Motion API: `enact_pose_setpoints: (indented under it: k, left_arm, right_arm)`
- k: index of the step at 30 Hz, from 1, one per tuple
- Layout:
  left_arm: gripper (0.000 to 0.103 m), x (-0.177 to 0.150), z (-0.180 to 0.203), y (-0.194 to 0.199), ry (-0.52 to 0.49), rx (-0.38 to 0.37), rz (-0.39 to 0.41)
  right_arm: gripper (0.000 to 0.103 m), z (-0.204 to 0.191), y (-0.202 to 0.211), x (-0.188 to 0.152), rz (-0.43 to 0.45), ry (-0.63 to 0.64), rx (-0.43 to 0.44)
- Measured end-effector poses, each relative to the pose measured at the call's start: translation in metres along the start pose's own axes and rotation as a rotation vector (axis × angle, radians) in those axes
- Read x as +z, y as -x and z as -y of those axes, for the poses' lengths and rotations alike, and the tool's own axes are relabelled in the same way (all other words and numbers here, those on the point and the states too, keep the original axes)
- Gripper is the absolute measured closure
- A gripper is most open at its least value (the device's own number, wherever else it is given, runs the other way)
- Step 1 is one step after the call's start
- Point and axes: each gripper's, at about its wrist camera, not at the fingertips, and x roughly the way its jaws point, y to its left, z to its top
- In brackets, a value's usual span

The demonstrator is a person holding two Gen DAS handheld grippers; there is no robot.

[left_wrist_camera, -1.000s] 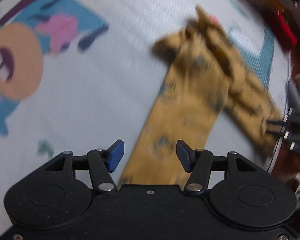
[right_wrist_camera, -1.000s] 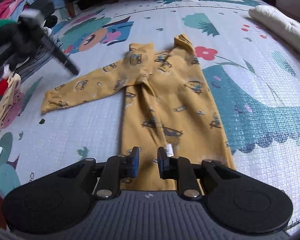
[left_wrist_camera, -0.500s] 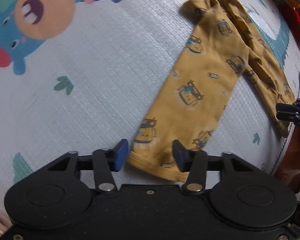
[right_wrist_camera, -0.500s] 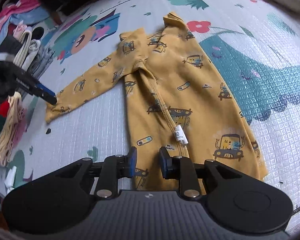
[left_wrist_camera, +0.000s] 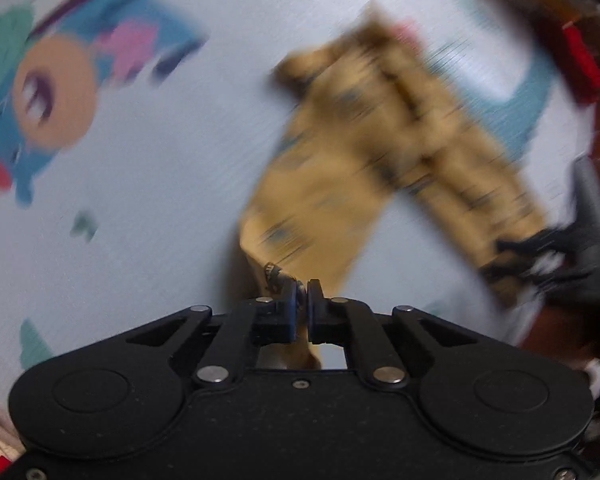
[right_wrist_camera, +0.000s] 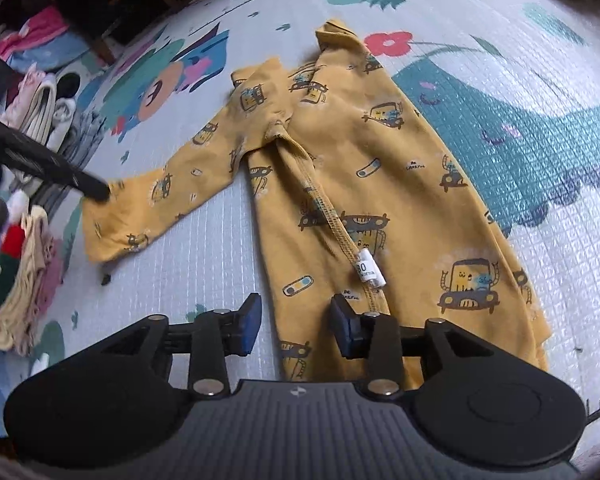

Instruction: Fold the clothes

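Mustard knit romper (right_wrist_camera: 363, 184), car print, flat on embossed foam play mat (right_wrist_camera: 204, 264). Left gripper (left_wrist_camera: 301, 296) pinching sleeve cuff; right gripper (right_wrist_camera: 296, 320) jaws just opening, spread over hem. Clothes pile (right_wrist_camera: 24, 240) at mat edge.

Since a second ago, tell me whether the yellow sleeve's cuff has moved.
Yes. In the right wrist view the left gripper, shut on the sleeve cuff, has lifted it slightly off the play mat.

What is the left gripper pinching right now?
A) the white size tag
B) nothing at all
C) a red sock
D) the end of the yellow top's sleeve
D: the left gripper has its jaws shut on the sleeve end of the yellow car-print cotton top.
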Motion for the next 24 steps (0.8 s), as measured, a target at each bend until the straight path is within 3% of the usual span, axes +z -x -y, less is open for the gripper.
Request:
enact_pose_setpoints:
  k: [5,11,14,18,24]
  left_arm:
    - [0.100,0.051,0.066,0.049,0.008,-0.065,0.147]
    - [0.100,0.121,0.111,0.079,0.054,-0.131,0.271]
    - [0.100,0.154,0.120,0.080,0.110,-0.184,0.336]
    - [0.100,0.173,0.117,0.072,0.240,-0.237,0.430]
    - [0.100,0.180,0.091,0.046,0.403,-0.182,0.446]
  right_arm:
    - [0.057,0.007,0.000,0.000,0.008,-0.066,0.040]
    - [0.057,0.010,0.001,0.001,0.005,-0.099,0.050]
    - [0.057,0.006,0.001,0.001,0.001,-0.081,0.041]
    - [0.056,-0.001,0.001,-0.004,-0.002,-0.033,0.027]
    - [0.055,0.002,0.003,-0.008,0.009,-0.069,0.039]
